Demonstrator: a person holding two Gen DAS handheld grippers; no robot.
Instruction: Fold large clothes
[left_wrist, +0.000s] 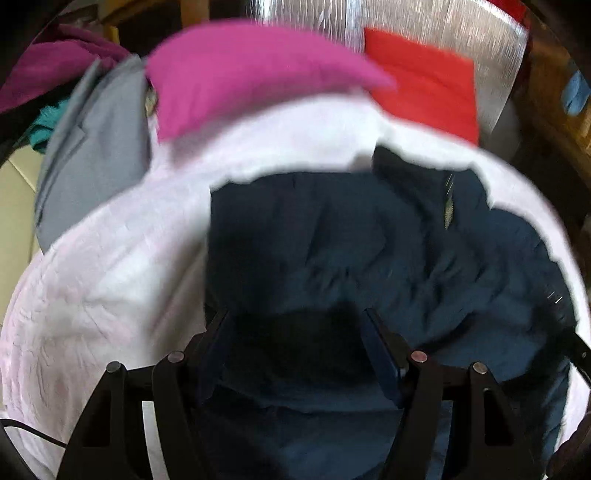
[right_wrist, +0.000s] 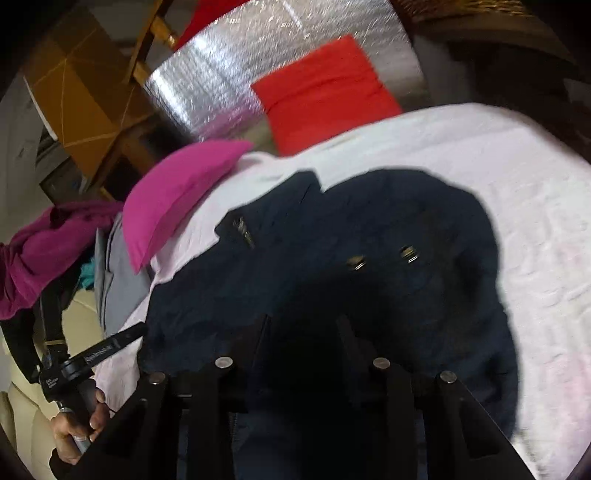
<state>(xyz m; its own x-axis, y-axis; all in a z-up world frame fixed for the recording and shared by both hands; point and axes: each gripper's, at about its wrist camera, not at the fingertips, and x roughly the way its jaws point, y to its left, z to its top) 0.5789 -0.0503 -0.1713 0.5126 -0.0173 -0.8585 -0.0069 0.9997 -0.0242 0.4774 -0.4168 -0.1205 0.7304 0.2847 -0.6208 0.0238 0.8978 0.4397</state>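
Observation:
A dark navy garment (left_wrist: 369, 251) lies crumpled on a pale pink sheet (left_wrist: 110, 266). It also shows in the right wrist view (right_wrist: 369, 229) with metal snaps (right_wrist: 406, 254). My left gripper (left_wrist: 295, 317) hangs just above the garment's near part with its jaws apart and nothing between them. My right gripper (right_wrist: 303, 321) hovers over the garment's near edge, jaws apart, with only dark shadow between them. The left gripper's handle (right_wrist: 77, 369) and the hand holding it show at lower left in the right wrist view.
A magenta cushion (left_wrist: 236, 74) and a red cushion (left_wrist: 424, 88) lie at the far side on a silver foil mat (right_wrist: 229, 74). Grey clothing (left_wrist: 96, 147) and a purple garment (right_wrist: 44, 251) are piled at the left. Wooden furniture (right_wrist: 85, 92) stands behind.

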